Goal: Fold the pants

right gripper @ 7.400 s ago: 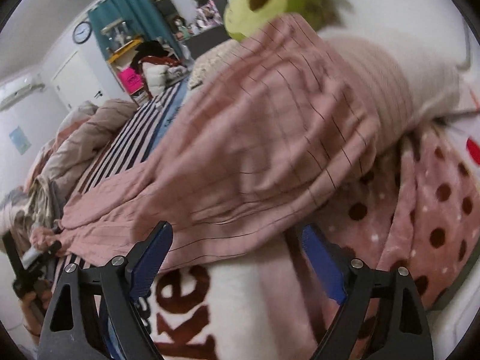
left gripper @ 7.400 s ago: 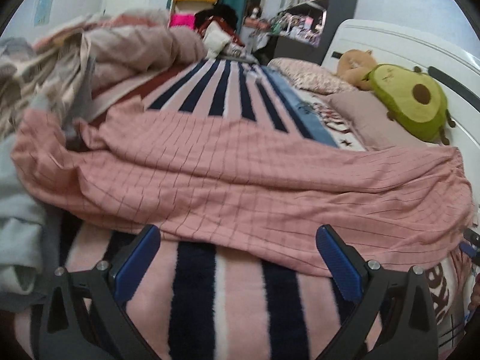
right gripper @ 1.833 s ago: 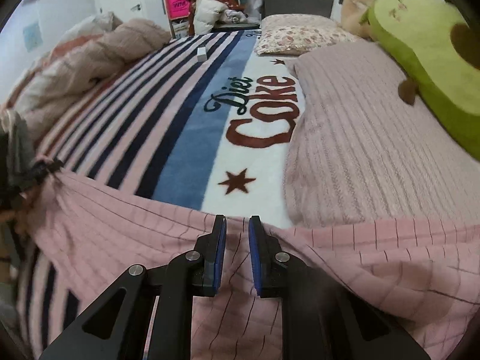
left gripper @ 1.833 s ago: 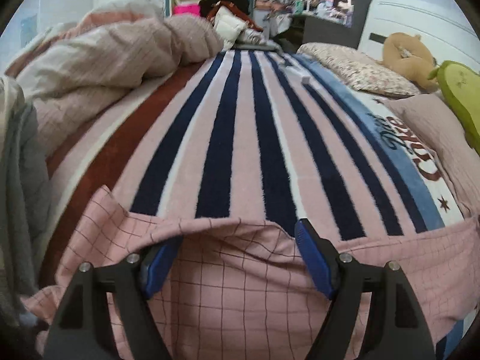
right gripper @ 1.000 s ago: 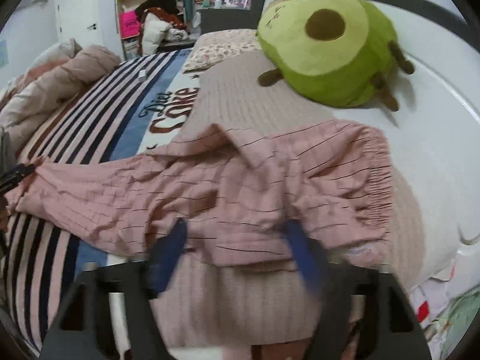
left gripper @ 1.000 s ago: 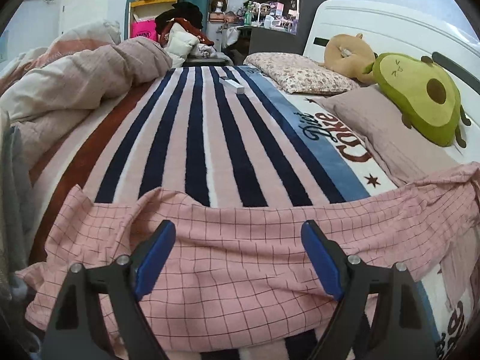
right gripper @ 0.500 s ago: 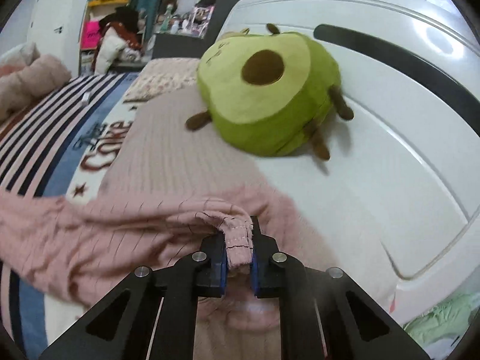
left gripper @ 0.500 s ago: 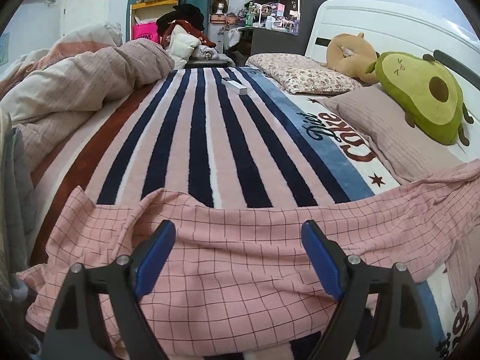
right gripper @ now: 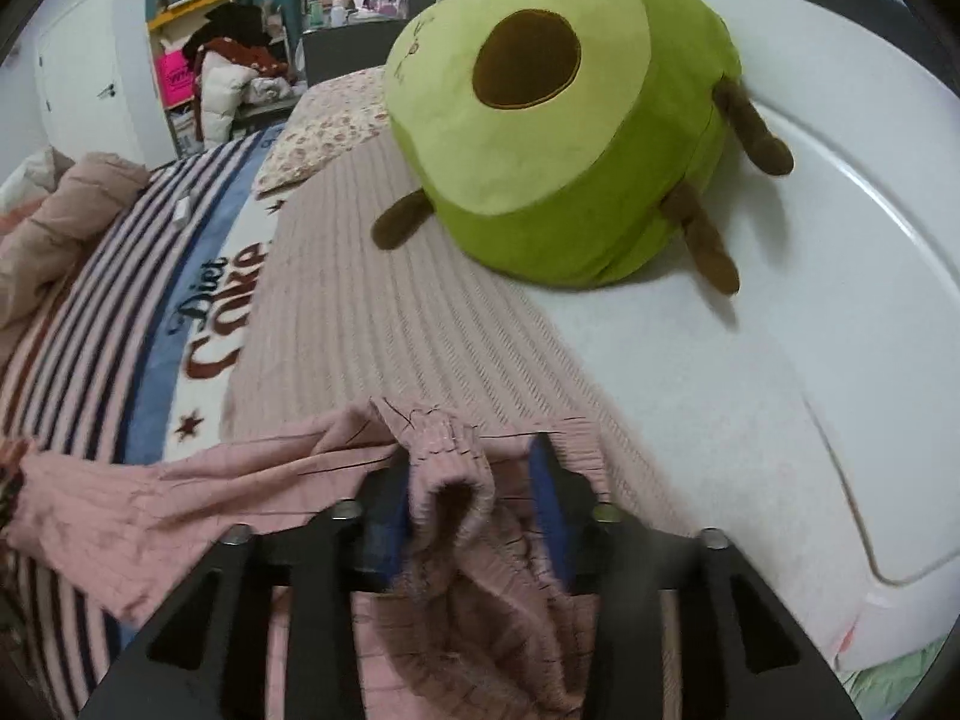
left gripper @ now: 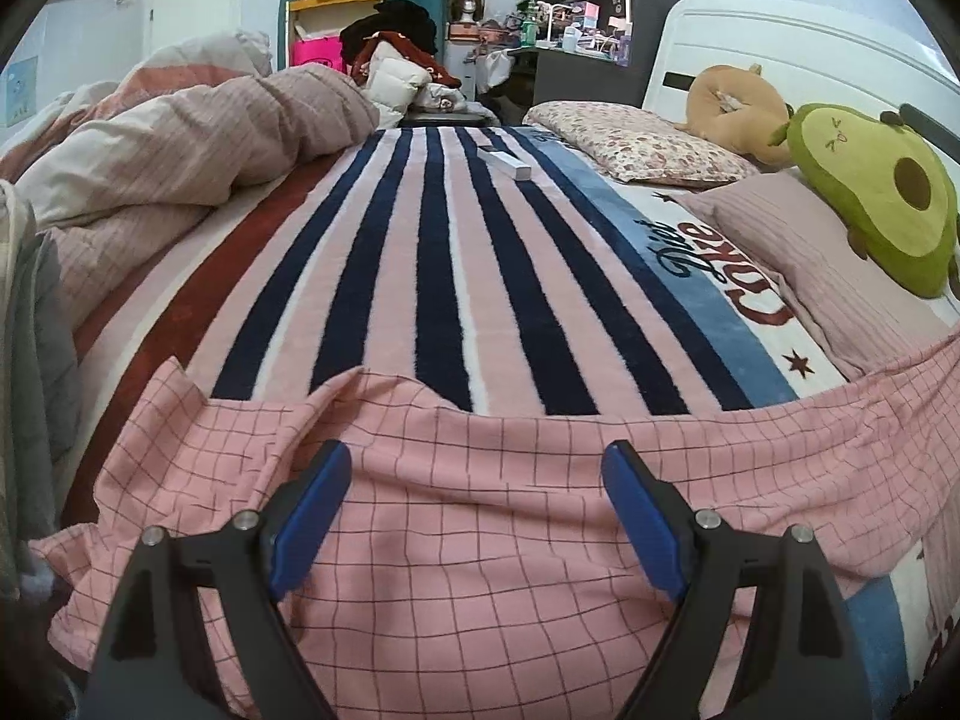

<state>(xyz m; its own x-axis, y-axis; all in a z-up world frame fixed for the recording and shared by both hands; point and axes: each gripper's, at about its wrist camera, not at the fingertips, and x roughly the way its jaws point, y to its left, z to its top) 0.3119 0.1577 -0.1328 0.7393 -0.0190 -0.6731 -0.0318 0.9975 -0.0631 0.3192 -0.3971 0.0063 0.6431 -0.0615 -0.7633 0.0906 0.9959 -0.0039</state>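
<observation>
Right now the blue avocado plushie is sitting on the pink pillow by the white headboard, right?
Not quite: the avocado plushie is green, not blue. The right wrist view shows it sitting on the pink pillow by the white headboard.

Thin matt checked cloth pants (left gripper: 480, 540) lie on a fluffy plush striped blanket (left gripper: 420, 270), near a ribbed knit pillow (right gripper: 372, 312).

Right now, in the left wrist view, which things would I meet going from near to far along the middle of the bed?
Pink checked pants → striped blanket → small white box → pile of clothes past the end of the bed.
</observation>
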